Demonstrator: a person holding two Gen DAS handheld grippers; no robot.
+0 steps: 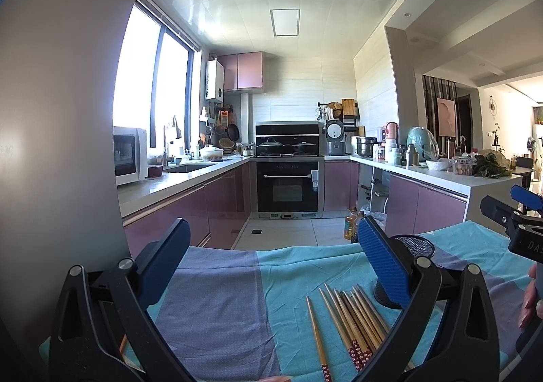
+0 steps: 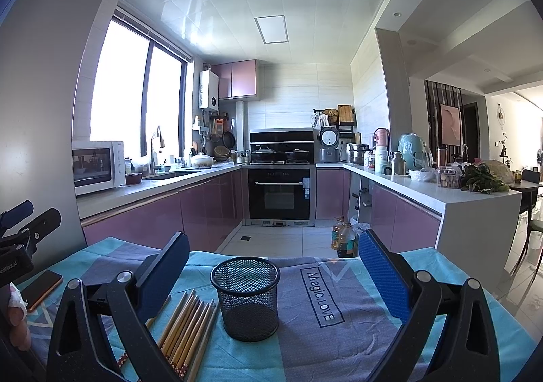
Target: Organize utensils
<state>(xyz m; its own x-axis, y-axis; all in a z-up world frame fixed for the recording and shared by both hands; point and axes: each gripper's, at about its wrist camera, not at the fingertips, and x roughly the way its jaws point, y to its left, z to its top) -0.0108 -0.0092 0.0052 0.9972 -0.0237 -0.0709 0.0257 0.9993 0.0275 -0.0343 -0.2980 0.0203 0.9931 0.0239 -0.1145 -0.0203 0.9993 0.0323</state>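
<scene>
Several wooden chopsticks [image 2: 190, 327] with red patterned ends lie in a loose bundle on the table, just left of a black mesh holder [image 2: 245, 297] that stands upright and empty. In the left wrist view the chopsticks [image 1: 353, 321] lie low and right of centre, and the holder [image 1: 412, 268] is mostly hidden behind the right finger. My left gripper [image 1: 271, 263] is open and empty above the cloth, left of the chopsticks. My right gripper [image 2: 271, 270] is open and empty, with the holder between its fingers' lines.
The table wears a teal and purple cloth [image 2: 339, 331]. A phone [image 2: 44, 288] lies at its left edge. Beyond the far edge are the kitchen floor, oil bottles [image 2: 342, 236], purple cabinets and a grey fridge wall [image 1: 68, 144] at the left.
</scene>
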